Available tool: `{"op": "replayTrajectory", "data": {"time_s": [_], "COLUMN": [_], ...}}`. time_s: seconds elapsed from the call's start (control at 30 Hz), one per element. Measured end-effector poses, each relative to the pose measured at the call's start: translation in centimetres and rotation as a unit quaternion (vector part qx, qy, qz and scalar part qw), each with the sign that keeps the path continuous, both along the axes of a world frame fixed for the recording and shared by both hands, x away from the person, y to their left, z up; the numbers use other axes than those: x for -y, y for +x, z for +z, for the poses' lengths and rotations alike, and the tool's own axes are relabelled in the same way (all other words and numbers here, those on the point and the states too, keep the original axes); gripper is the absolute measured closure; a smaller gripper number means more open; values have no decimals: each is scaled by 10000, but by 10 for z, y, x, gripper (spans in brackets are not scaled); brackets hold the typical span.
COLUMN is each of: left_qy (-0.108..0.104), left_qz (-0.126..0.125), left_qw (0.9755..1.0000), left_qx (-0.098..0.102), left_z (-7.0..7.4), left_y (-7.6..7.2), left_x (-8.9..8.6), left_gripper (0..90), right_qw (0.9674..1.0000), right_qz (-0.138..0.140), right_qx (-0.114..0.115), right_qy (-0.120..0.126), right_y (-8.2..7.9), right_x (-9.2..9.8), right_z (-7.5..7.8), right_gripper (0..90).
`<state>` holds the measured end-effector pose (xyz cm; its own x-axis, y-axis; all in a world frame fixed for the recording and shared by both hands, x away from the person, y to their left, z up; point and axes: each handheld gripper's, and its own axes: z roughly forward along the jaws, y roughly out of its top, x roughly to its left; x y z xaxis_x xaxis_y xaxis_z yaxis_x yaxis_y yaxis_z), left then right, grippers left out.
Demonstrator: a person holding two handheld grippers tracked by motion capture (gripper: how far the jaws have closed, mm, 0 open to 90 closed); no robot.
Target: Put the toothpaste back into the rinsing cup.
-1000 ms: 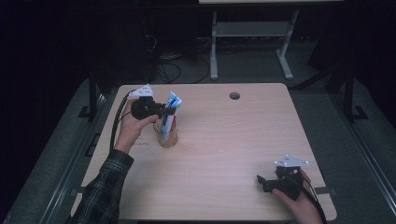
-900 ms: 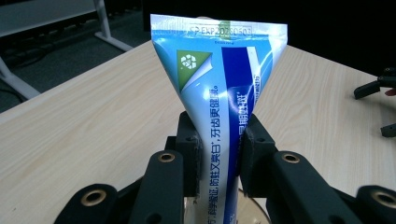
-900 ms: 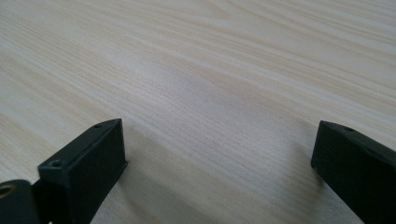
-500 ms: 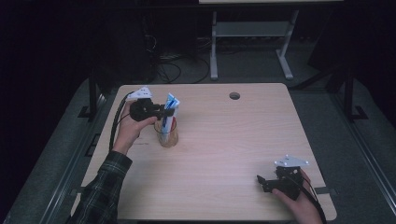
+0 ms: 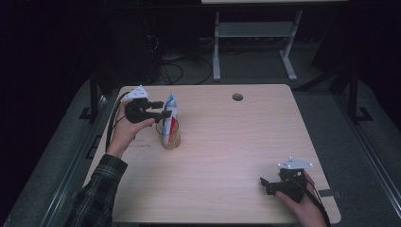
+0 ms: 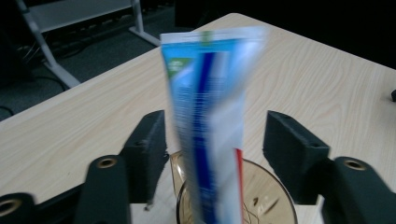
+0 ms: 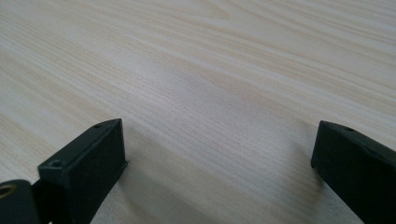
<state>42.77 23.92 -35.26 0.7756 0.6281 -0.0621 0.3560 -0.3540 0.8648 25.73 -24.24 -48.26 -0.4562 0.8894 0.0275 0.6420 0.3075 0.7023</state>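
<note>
Glass cup (image 5: 169,137): clear, amber-tinted, upright on the wooden worktop (image 5: 227,156), far left part, near the left edge. Contents: one toothpaste tube (image 5: 169,118), white and blue with a red band low down, standing on end inside the cup and leaning a little; its flat crimped end points up, well above the rim. In the left gripper view the tube (image 6: 208,121) rises out of the cup's mouth (image 6: 261,196); nothing else is seen in the cup.

Left tool (image 5: 163,109): held level at the tube's upper part. Its jaws have just been opening; the tube stands between them, with a gap on each side, so the pads do not press on it.

Right tool (image 5: 265,184): near right corner of the worktop, well apart from the cup. Jaws spread wide over bare wood, holding nothing.

Round cable hole (image 5: 237,97): far edge of the worktop, middle.
</note>
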Motion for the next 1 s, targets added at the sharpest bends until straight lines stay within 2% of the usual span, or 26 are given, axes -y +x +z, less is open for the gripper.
{"op": "replayTrajectory", "data": {"time_s": [0.23,0.73,1.0], "left_qy": [282,395,447], "left_qz": [233,498,558], "left_qw": [9993,9979,9974], "left_qx": [-61,-78,-56], "left_z": [6,5,-3], "left_y": [-9,-38,-59], "left_x": [-8,-28,-35], "left_gripper": [327,271,252], "right_qw": [10000,10000,10000], "right_qz": [21,26,29], "right_qx": [8,8,8], "right_qy": [-3,-2,-4], "right_y": [0,0,0], "right_x": [0,0,0], "right_z": [0,0,0], "right_gripper": [25,25,25]}}
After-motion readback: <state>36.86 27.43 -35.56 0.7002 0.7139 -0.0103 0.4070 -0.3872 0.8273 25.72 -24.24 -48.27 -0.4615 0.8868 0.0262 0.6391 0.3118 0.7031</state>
